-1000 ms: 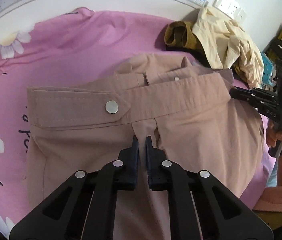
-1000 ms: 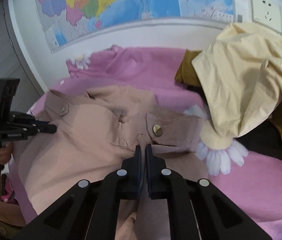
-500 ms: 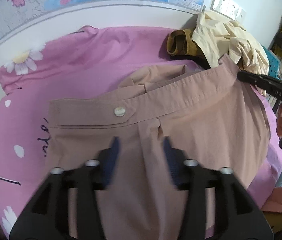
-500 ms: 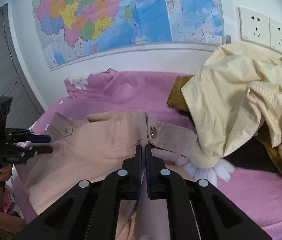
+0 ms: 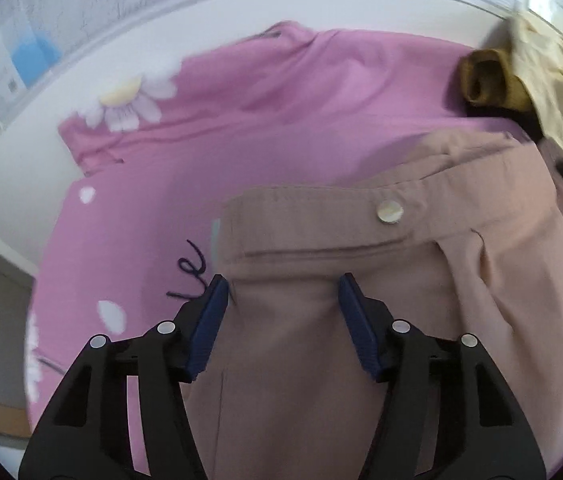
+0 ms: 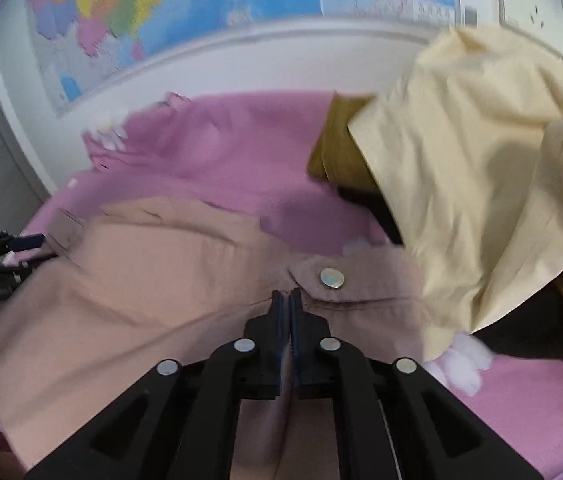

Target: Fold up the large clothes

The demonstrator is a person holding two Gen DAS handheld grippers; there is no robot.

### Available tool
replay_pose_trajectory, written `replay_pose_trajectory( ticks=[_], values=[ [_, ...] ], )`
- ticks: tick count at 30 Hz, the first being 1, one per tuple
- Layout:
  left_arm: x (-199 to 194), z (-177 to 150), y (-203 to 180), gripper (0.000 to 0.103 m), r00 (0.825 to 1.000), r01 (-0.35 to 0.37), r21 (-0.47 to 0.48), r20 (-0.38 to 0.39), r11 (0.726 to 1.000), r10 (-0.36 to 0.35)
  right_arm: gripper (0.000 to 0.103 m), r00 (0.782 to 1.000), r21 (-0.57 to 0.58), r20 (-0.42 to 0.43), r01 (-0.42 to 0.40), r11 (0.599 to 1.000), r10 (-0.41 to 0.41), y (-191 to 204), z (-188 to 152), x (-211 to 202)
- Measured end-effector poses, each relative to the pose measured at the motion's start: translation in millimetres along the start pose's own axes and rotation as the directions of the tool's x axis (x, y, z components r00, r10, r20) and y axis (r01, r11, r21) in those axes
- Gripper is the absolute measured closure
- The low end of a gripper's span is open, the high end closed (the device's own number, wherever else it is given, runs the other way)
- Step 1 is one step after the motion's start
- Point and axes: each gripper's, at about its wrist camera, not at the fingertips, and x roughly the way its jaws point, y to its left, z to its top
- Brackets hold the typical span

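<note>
Spread flat on the pink sheet (image 5: 281,92): tan trousers (image 5: 321,340), waistband up toward the wall, one pearly button (image 5: 390,211) showing in the left view, another (image 6: 332,278) in the right. Lower legs cut off by the frame edge in both views. Right gripper (image 6: 286,300) clenched on a pinch of trouser cloth just below the waistband, blue pads pressed together with fabric between. Left gripper (image 5: 281,292) released, jaws spread wide over the waistband's left end, pads hovering either side of the cloth; touching or not, hard to tell. Blurred at far left of the right view, that same gripper (image 6: 21,248) beside the waistband corner. Off to the right, a cream garment (image 6: 481,184) heaped over something mustard (image 6: 333,148), partly covering the waistband's end. Behind, a map (image 6: 161,12) on the wall, smeared by motion.
</note>
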Motion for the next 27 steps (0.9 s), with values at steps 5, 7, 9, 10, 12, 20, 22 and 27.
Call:
replay_pose_trajectory(
  ticks=[5,7,9,10,12,20,22,27],
  values=[
    [-7,-6,22,0.034,0.999,0.026,-0.117,0.030,0.993,-0.023,0.039,0.998,0.102,-0.016,-0.051,0.993,0.053,-17,-8,-22],
    [-31,-21,34,0.035,0.996,0.056,-0.165,0.082,0.985,-0.043,0.023,0.996,0.146,0.040,-0.086,0.986,0.081,-26,-20,-52],
    [-60,-43,48,0.035,0.983,0.141,-0.197,0.147,0.970,-0.113,0.022,0.987,0.193,0.073,-0.156,0.969,0.145,-38,-38,-85],
    [-71,-52,51,0.035,0.977,0.164,-0.196,0.165,0.967,-0.132,0.021,0.981,0.227,0.079,-0.191,0.955,0.178,-44,-49,-97],
    [-94,-83,57,0.035,0.963,0.234,-0.187,0.182,0.954,-0.200,0.020,0.960,0.311,0.087,-0.278,0.909,0.265,-58,-81,-121],
    [-106,-181,46,0.034,0.842,0.534,-0.250,0.074,0.808,-0.534,0.019,0.880,0.558,0.056,-0.420,0.716,0.472,-58,-181,-134],
    [-102,-192,34,0.034,0.830,0.548,-0.230,0.029,0.804,-0.557,0.019,0.850,0.551,0.040,-0.457,0.698,0.525,-41,-183,-124],
    [-91,-199,14,0.028,0.746,0.651,-0.264,0.046,0.712,-0.665,0.019,0.877,0.520,0.022,-0.420,0.744,0.479,-13,-172,-103]
  ],
)
